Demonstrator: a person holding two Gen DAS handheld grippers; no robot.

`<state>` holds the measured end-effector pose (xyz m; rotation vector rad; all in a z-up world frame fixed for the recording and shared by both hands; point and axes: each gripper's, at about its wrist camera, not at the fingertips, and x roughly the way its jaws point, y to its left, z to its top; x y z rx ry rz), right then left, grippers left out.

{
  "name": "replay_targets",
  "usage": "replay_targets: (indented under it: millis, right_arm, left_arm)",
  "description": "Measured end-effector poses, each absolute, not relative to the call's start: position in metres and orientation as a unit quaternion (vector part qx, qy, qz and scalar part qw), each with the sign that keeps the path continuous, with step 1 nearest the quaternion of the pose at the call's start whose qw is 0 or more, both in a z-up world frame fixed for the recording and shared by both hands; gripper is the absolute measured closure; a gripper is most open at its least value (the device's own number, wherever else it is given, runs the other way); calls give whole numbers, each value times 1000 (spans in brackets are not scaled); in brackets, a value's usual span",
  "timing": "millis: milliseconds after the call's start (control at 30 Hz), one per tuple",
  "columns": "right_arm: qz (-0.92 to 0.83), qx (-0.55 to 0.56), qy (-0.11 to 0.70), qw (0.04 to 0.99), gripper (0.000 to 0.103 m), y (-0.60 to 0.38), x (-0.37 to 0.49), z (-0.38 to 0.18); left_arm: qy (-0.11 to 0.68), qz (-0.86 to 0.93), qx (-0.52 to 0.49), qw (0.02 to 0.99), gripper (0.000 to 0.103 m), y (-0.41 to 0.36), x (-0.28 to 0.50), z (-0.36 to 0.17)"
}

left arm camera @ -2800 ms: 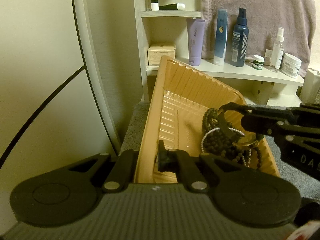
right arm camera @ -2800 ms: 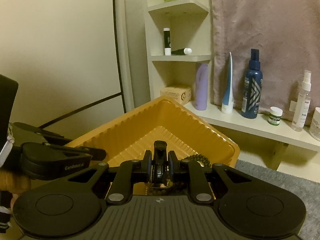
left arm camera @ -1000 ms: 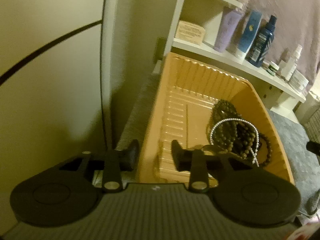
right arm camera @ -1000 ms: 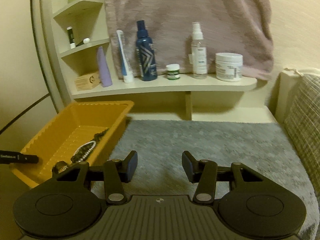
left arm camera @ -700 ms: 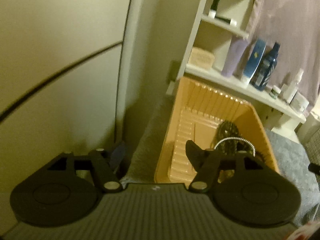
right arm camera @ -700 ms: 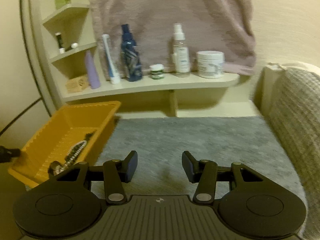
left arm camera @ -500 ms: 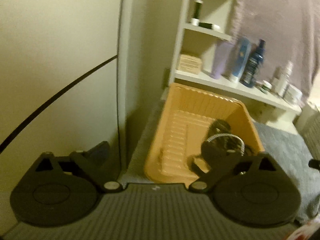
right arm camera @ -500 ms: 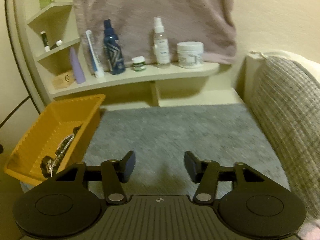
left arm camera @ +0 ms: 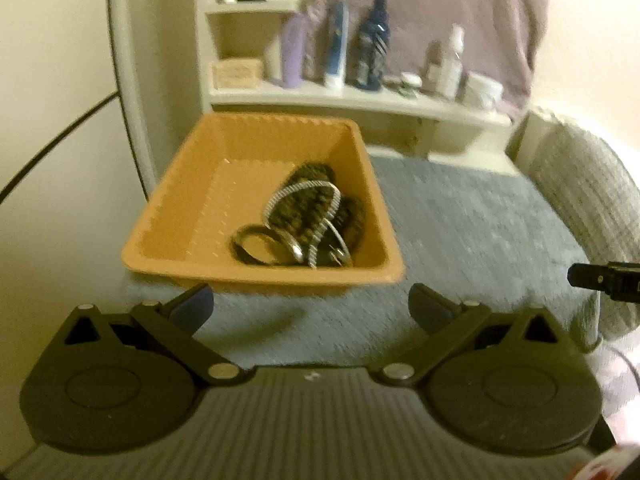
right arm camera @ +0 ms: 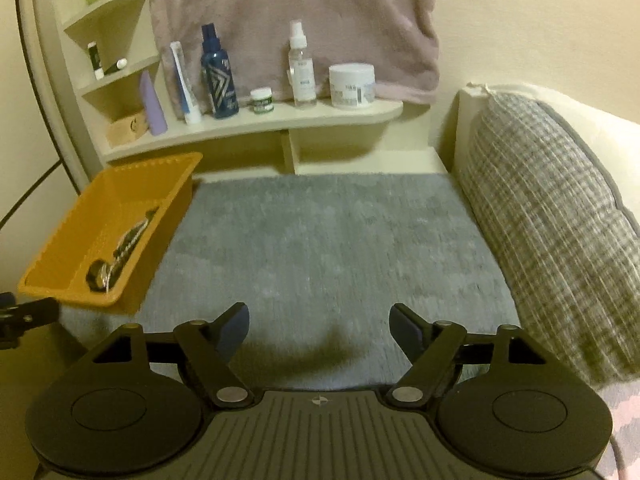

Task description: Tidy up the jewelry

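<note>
An orange plastic tray (left arm camera: 180,208) sits on the grey mat, and it also shows at the left in the right wrist view (right arm camera: 60,264). Inside it lie dark bead strands (left arm camera: 308,204), a white pearl strand (left arm camera: 304,190) and metal bangles (left arm camera: 264,244); the jewelry pile also shows in the right wrist view (right arm camera: 116,260). My left gripper (left arm camera: 310,306) is open wide and empty, just in front of the tray. My right gripper (right arm camera: 320,324) is open and empty over the bare mat, to the right of the tray.
A cream shelf (right arm camera: 256,124) behind the mat holds bottles, tubes and jars below a hanging mauve towel (right arm camera: 288,20). A plaid cushion (right arm camera: 560,216) borders the mat's right side. The grey mat (right arm camera: 328,232) spreads between tray and cushion.
Both grippers let go and pulled back from the tray. The left opened wide and backed away; the right swung to the mat's middle. The jewelry now lies in the tray.
</note>
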<state>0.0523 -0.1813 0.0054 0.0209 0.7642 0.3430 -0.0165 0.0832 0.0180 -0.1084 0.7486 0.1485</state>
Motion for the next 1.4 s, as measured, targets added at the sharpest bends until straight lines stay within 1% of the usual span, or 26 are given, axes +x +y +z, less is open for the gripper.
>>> replay_targets:
  millis: [200, 600, 1400]
  right_arm:
    - [156, 31, 390, 907, 26, -194, 41, -9]
    - [167, 20, 401, 900, 26, -190, 33, -20]
    - [174, 14, 410, 895, 26, -184, 29, -27]
  left_arm:
    - [393, 59, -43, 917, 1, 54, -11, 2]
    - [403, 47, -10, 914, 1, 20, -10, -5]
    - [397, 52, -22, 916, 1, 18, -14, -7]
